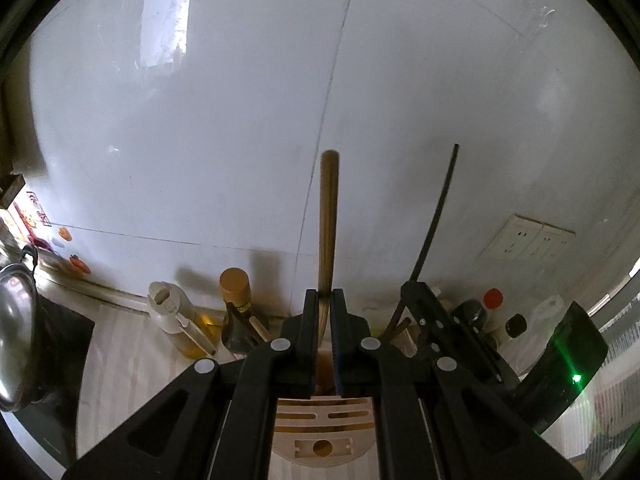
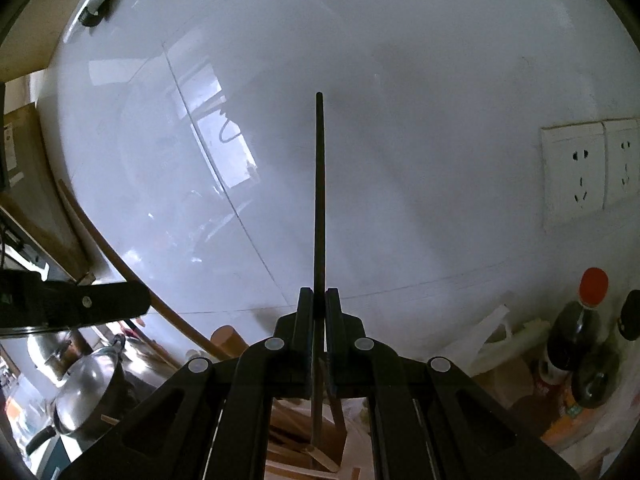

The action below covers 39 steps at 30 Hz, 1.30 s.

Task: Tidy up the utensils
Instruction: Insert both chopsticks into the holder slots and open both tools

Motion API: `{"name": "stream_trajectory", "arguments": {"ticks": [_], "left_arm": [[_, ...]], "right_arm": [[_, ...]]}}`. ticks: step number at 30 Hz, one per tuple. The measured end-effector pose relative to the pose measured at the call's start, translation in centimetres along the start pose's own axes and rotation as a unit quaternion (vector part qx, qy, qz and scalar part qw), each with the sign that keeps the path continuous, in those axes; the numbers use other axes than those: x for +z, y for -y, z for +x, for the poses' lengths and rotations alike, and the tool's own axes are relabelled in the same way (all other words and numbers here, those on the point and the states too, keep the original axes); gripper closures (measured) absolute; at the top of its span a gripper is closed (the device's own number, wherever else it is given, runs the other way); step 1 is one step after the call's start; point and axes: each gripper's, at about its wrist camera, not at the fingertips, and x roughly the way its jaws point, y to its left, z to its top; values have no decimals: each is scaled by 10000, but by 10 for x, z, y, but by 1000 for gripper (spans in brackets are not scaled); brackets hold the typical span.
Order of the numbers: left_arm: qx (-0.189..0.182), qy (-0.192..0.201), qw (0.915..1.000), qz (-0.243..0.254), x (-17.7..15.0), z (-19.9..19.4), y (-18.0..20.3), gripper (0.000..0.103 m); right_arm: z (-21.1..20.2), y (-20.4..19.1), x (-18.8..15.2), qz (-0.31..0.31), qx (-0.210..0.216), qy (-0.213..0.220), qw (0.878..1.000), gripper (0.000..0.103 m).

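A pale, faintly striped counter runs along a glossy white tiled wall that mirrors a window, and a block of white wall sockets sits low on the tiles at the right; the right wrist view shows two socket plates. One wooden utensil holder with slots in its top stands on the counter directly under the left gripper. That gripper's jaws are clenched on one wooden handle, which rises upright from the holder toward the wall. Just to its right, the right gripper has its jaws closed around one thin black chopstick, also upright, its lower end reaching down among the light wooden pieces in the holder. In the left view the same chopstick curves up from the neighbouring gripper body. Against the wall on the left stand two bottles: a cream-capped oil bottle and a dark one with a tan cap. On the right are a red-capped dark bottle and a black-capped one near a crumpled white plastic bag. One steel pot with a lid sits at the far left.
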Motion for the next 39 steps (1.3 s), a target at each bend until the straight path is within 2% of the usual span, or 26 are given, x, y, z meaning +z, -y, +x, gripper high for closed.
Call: {"name": "stream_trajectory", "arguments": {"ticks": [10,20,27,32,35,39], "left_arm": [[-164,377,9990,178,4,-34,13,102],[-85,49,9999,136,-7,-8,3,102],[23,125,9995,274,-3,-8,5,101],[129,89,9998,144,4,19,-9,96],[168,105,9998,-52,10,38,-21,100],[161,357,9992,-102,17,34,-24,103]], "right_arm": [[-9,0,-1,-10,-3,167,9999,98],[0,0,-7,-85,-81,173,9998,98],[0,7,-9,37,-41,210,9998,98],[0,10,-9,135,-66,257,9996,98],[2,8,-11,159,-133,261,9994,97],[5,8,-10,179,-167,244,9994,97]]}}
